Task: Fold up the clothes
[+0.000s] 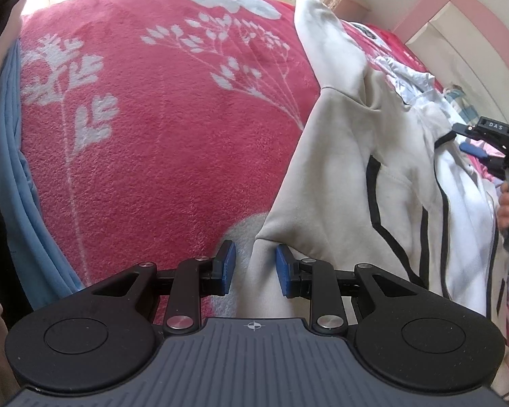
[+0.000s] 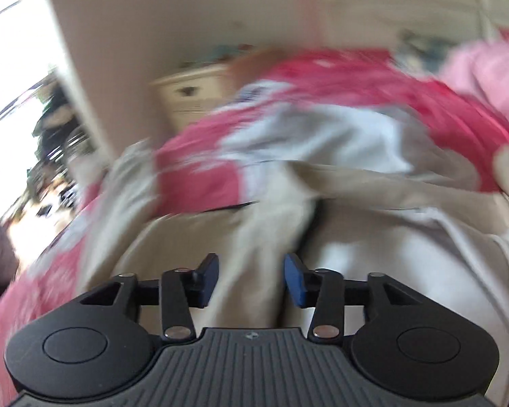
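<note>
- On the bed's pink blanket (image 1: pixel 159 142), the beige jacket (image 1: pixel 349 169) lies toward your right side.
- Your left gripper (image 1: pixel 252 268) has its fingers clenched on a jacket fold.
- Your right gripper (image 2: pixel 251 279) hovers above the jacket, fingers released, holding nothing.

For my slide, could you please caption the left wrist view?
Left tool straddles a beige jacket's sleeve on a pink floral blanket.
</note>
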Available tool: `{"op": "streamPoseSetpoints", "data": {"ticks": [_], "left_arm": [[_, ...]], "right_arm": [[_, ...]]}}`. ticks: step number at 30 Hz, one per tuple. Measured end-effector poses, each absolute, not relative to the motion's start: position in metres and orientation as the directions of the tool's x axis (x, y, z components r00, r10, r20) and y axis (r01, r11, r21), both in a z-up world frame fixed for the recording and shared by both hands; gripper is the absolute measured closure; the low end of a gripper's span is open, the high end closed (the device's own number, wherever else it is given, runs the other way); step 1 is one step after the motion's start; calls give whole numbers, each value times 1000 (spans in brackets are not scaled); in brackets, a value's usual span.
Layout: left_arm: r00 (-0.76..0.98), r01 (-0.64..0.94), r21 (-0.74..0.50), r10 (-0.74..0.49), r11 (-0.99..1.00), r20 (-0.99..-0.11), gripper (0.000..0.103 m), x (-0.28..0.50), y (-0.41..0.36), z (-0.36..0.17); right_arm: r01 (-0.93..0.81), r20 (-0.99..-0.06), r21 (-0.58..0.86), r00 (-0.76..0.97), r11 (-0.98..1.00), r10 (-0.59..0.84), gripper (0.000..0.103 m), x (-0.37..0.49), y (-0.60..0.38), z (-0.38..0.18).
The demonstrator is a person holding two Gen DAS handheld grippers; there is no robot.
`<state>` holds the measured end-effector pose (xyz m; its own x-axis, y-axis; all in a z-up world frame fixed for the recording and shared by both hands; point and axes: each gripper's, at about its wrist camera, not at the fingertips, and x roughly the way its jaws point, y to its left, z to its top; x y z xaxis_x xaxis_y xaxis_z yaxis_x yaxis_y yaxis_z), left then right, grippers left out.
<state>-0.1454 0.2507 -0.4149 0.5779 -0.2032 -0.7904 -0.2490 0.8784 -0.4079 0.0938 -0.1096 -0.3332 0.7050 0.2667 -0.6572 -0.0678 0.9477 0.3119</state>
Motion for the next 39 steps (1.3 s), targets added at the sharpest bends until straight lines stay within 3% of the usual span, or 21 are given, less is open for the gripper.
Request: {"op": "streamPoseSetpoints", "data": {"ticks": [4,5,6,7,12,16,19,22,26,30,34,36,39], "left_arm": [[579,-247,-395,-192,885,-793,77,-145,248,-414],[578,-245,-389,-188,888,-794,76,-145,248,-414],[578,-246,-387,-186,889,-795,76,-145,247,-414],[578,-246,-384,-183,890,-795,76,-145,247,-414],[575,-242,-356,-162,903,-802,77,-145,243,-414],[570,-227,-317,-138,921,-810,78,-144,237,-414],[568,-227,-314,-136,922,-812,77,-143,237,-414],[567,-233,-321,-140,918,-812,76,-143,239,-415],[568,-240,-333,-146,912,-810,76,-143,241,-415],[570,-240,-342,-153,908,-807,76,-143,241,-416],[573,-245,-361,-166,900,-803,76,-143,244,-416],[575,-251,-374,-173,893,-800,76,-144,246,-416],[582,-261,-393,-181,882,-793,75,-145,248,-415]], "right_arm": [[-41,-669,384,676,923,309,47,133,-123,-351],[-60,-668,379,672,923,318,54,139,-122,-354],[-69,-675,353,672,933,305,86,143,-121,-356],[-75,-683,320,672,945,284,93,147,-120,-357],[-59,-614,213,768,975,180,94,151,-118,-350],[-51,-656,129,745,990,124,93,172,-113,-374],[-28,-674,130,730,991,109,88,169,-116,-371],[-3,-691,138,717,990,98,75,165,-119,-366],[-126,-665,235,703,964,254,71,118,-131,-326],[-389,-725,392,428,834,540,74,69,-117,-315],[-498,-827,346,238,795,509,74,31,-80,-355],[-490,-886,249,232,835,400,79,27,-69,-390],[-404,-875,259,287,877,391,78,24,-82,-371]]}}
